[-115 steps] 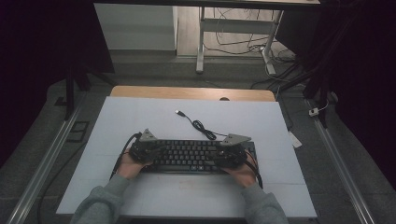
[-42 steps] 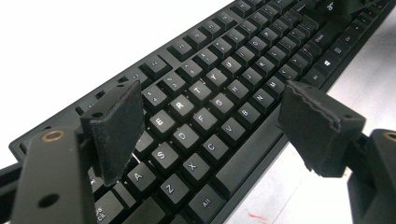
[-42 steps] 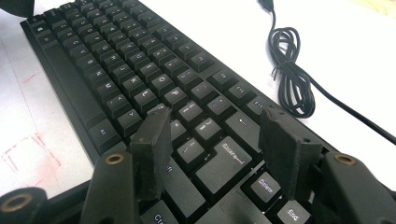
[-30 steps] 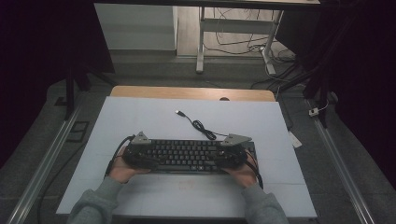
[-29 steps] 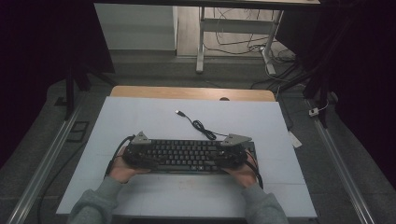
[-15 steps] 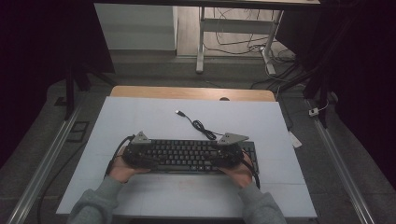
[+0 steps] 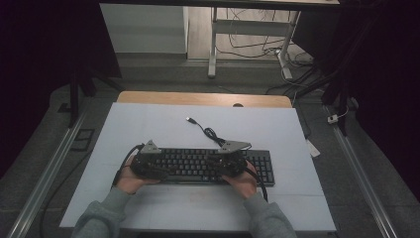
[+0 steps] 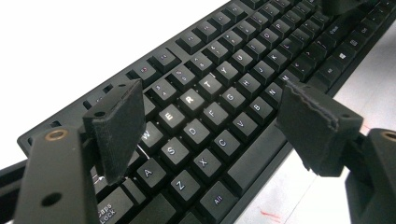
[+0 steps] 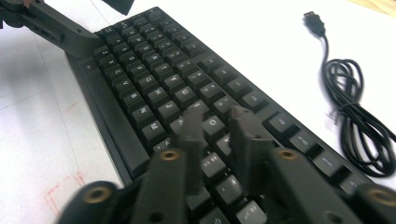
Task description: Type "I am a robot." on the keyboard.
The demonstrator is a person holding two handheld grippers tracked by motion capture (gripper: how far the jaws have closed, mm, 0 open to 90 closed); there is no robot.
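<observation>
Hovering over keyboard (image 8: 219,107), legends QWERTY, Caps Lock, Alt: left gripper (image 8: 219,126) spread, right gripper (image 9: 217,126) narrowed, just closing, pinching nothing.

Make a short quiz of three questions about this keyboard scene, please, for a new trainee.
1. True or false: the left gripper has its jaws spread wide above the keyboard.
2. Multiple choice: where does the coiled cable with its plug lie? A) on top of the keys B) on the white mat beyond the keyboard C) on the floor
3. Short answer: how do the right gripper jaws stand compared with the left ones?

Key
1. True. The pads stand far apart over the letter keys, pressing nothing.
2. B.
3. Much closer together, with a narrow gap, just over the keys; they have just been closing, and no thing is between them.
</observation>
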